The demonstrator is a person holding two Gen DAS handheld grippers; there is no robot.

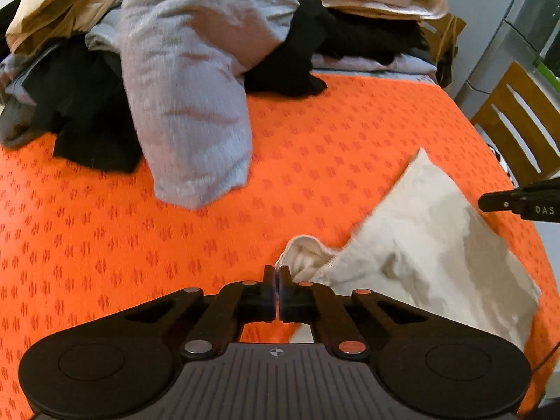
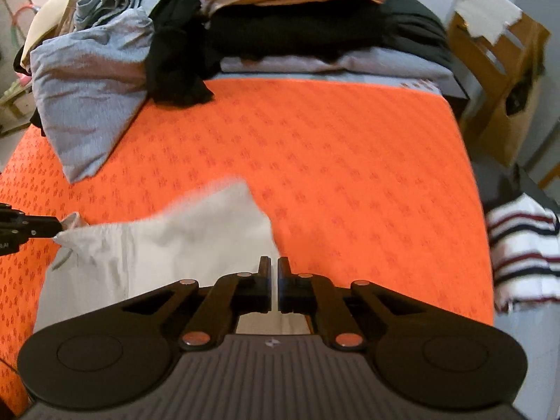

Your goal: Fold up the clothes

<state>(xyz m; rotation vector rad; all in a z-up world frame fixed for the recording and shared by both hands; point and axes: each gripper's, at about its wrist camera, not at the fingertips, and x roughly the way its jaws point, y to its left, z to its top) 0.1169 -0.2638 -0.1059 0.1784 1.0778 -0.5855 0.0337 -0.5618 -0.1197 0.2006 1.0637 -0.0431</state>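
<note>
A cream-white garment (image 1: 430,238) lies on the orange patterned cloth (image 1: 315,161), stretched between my two grippers. My left gripper (image 1: 277,276) is shut on the garment's hemmed corner. In the right wrist view the same garment (image 2: 168,245) spreads to the left, and my right gripper (image 2: 274,266) is shut on its right edge. The left gripper's tip (image 2: 35,225) shows at the far left of that view, pinching the other corner. The right gripper's tip (image 1: 518,201) shows at the right edge of the left wrist view.
A heap of unfolded clothes, a grey garment (image 1: 189,98) and black ones (image 1: 91,112), lies at the back left. Folded beige, black and grey clothes (image 2: 315,28) are stacked at the back. Wooden chairs (image 1: 518,119) (image 2: 497,80) stand to the right. A striped garment (image 2: 525,248) hangs off the right side.
</note>
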